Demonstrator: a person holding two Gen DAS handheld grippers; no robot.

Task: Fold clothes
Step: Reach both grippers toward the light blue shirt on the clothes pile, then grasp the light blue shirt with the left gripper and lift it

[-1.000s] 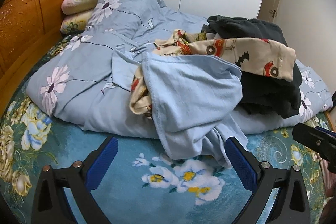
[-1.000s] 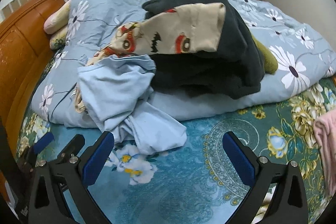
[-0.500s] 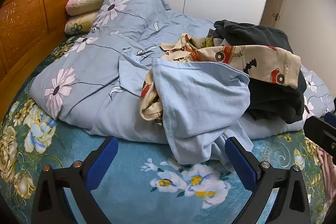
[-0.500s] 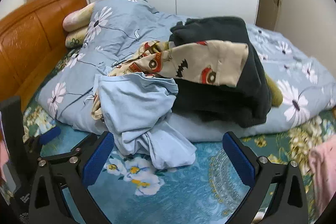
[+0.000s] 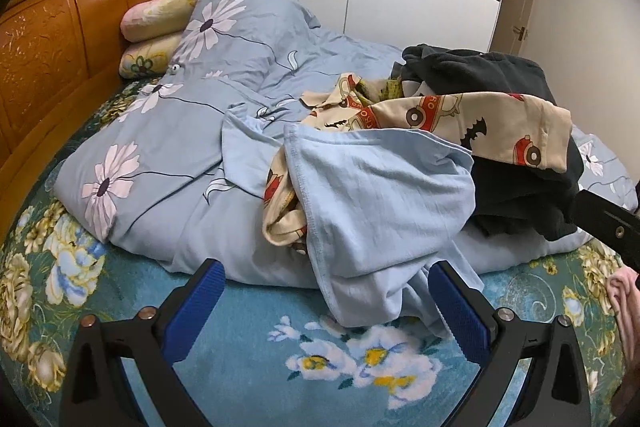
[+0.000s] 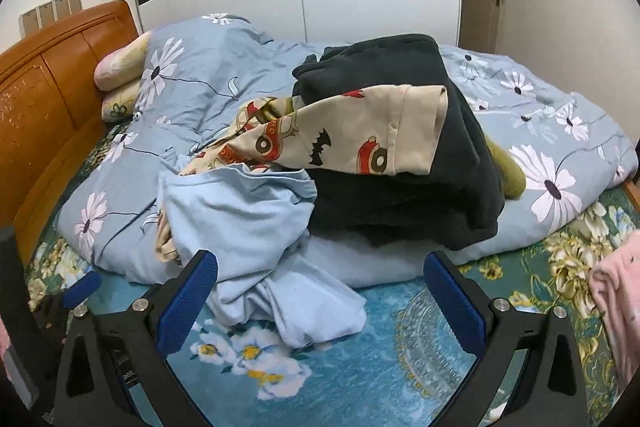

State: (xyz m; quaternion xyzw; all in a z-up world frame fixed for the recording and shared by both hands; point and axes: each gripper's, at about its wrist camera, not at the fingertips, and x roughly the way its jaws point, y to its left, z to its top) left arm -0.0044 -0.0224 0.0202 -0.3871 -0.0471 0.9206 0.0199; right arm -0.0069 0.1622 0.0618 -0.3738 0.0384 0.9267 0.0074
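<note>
Both hand-held grippers (image 5: 326, 301) (image 6: 320, 293) level, jaws spread, facing light-blue garment (image 5: 380, 195).

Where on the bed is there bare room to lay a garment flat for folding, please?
The free patch is the teal floral bedspread in front of the duvet, under both open grippers. Its middle is crowded: the light blue garment spills over it; a pink cloth borders the right.

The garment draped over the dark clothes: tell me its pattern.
Cream garment printed with red cars and black bats; clearest in the right wrist view.

Pale blue shirt (image 5: 384, 203), cream car-print pyjama (image 5: 500, 123), charcoal sweater (image 6: 404, 211).
</note>
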